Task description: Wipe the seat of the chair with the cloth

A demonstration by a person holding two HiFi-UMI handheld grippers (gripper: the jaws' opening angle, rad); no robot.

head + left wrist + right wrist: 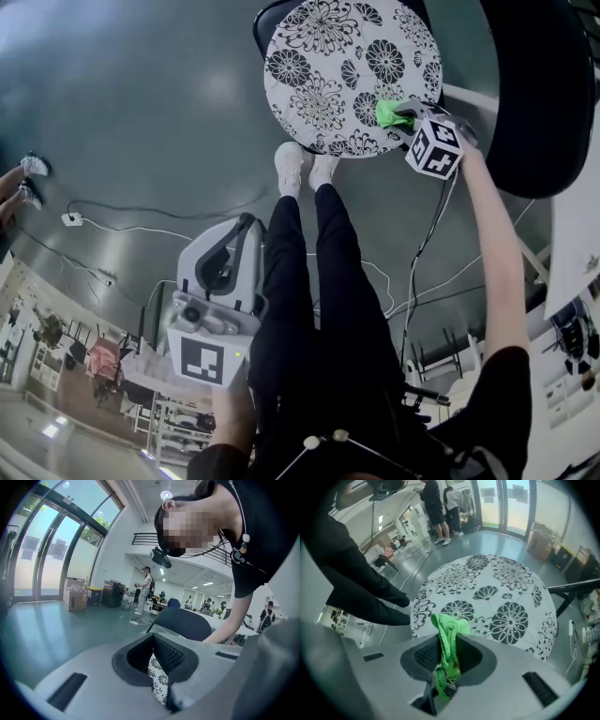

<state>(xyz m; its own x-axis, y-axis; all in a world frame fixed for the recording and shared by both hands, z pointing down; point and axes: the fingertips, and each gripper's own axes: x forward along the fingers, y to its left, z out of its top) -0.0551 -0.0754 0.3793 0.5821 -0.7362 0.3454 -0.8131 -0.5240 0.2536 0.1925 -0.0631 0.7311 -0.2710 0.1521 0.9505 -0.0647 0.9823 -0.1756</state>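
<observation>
Left gripper (242, 230) hangs low beside the person's leg, nearest of all. Its jaws are drawn almost together, with only a thin slit between them, and they hold nothing. In its own view (157, 660) a sliver of the flowered pattern shows through that slit. It is well apart from the work.

Farther out, just past the white shoes (305, 167), the right gripper (405, 117) reaches forward on an outstretched arm. Its jaws are clamped on the green cloth (389, 112). In the right gripper view (446, 660) the cloth (449, 630) is bunched into a twisted strand that runs along the jaws. A small tuft sticks out past the tips.

That tuft sits at the near-right rim of the round, flower-patterned seat (328, 75). Whether it presses on the fabric cannot be told.

Nearly the whole seat (501, 592) lies far and left of the cloth. Wiping therefore looks barely begun, and the coming stroke most likely has to sweep away from the person and leftward across the disc. Being round, the seat favours no direction. The right hand is clearly the one placed to do it.

Beyond, on the far right, looms a dark rounded shape (539, 94), probably a chair back.
</observation>
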